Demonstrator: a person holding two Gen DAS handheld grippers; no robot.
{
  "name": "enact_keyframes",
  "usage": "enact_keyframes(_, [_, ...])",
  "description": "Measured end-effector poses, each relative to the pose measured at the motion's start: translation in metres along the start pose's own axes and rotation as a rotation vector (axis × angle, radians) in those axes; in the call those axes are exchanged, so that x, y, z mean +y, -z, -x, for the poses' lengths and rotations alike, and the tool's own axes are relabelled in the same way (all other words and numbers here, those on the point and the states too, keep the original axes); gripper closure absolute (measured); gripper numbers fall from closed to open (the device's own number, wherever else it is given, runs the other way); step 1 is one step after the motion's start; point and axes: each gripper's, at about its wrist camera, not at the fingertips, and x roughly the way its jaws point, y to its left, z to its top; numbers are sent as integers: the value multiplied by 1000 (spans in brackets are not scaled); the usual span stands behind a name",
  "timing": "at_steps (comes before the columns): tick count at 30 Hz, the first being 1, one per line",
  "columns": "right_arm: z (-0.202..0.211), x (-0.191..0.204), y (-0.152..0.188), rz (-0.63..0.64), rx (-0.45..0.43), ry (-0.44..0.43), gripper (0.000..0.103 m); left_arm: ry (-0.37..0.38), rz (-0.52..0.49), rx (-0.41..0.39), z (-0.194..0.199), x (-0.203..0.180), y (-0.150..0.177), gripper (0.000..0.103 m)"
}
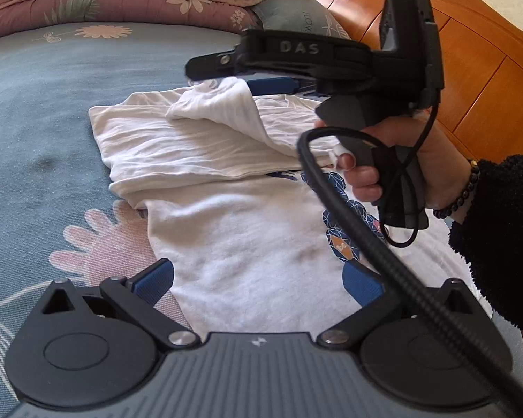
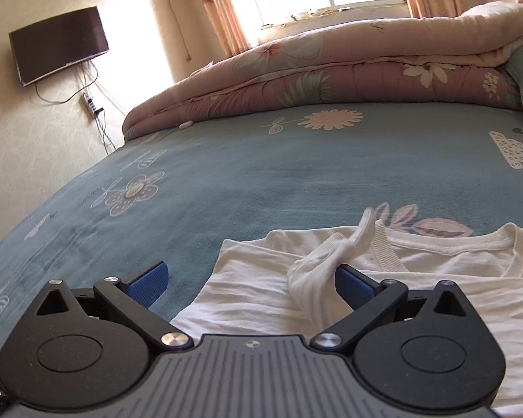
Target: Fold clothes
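Observation:
A white T-shirt (image 1: 247,244) with a blue print lies on the blue floral bed sheet (image 1: 35,104), its upper part folded over. My left gripper (image 1: 258,282) hovers open over the shirt's lower part, with nothing between its blue pads. A hand holds my right gripper (image 1: 240,75) above the far edge of the shirt. In the right wrist view my right gripper (image 2: 251,284) is open, and a raised white sleeve (image 2: 317,278) leans against its right pad (image 2: 354,284). The shirt's ribbed collar (image 2: 453,242) lies to the right.
A folded floral quilt (image 2: 331,69) and a pillow (image 1: 296,14) lie along the bed's far side. A wooden headboard (image 1: 470,69) stands to the right. A black cable (image 1: 366,244) crosses in front of the left gripper. A TV (image 2: 59,43) hangs on the wall.

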Motion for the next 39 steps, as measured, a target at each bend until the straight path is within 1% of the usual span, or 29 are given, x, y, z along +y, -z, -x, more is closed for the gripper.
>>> enact_keyframes(5, [27, -37, -8, -146, -56, 28, 0, 7, -18, 2, -2, -7, -1, 1])
enact_keyframes(9, [8, -51, 0, -271, -1, 38, 0, 5, -26, 8, -3, -8, 1, 1])
enact_keyframes(10, [3, -51, 1, -286, 15, 29, 0, 2, -25, 11, -4, -8, 1, 1])
enact_keyframes(14, [-12, -31, 6, -258, 80, -63, 0, -3, -18, 16, -6, -5, 1, 1])
enact_keyframes(21, [-38, 3, 15, -206, 194, -225, 0, 11, -6, 1, -1, -2, 2, 1])
enact_keyframes(22, [-37, 3, 16, -203, 197, -226, 0, 10, -7, 2, -1, -3, 2, 1])
enact_keyframes(32, [45, -78, 18, -229, 29, 69, 0, 6, -26, 14, -6, -10, 3, 1])
enact_keyframes(39, [102, -134, 19, -244, -89, 275, 0, 4, -45, 46, -20, -16, 4, 1])
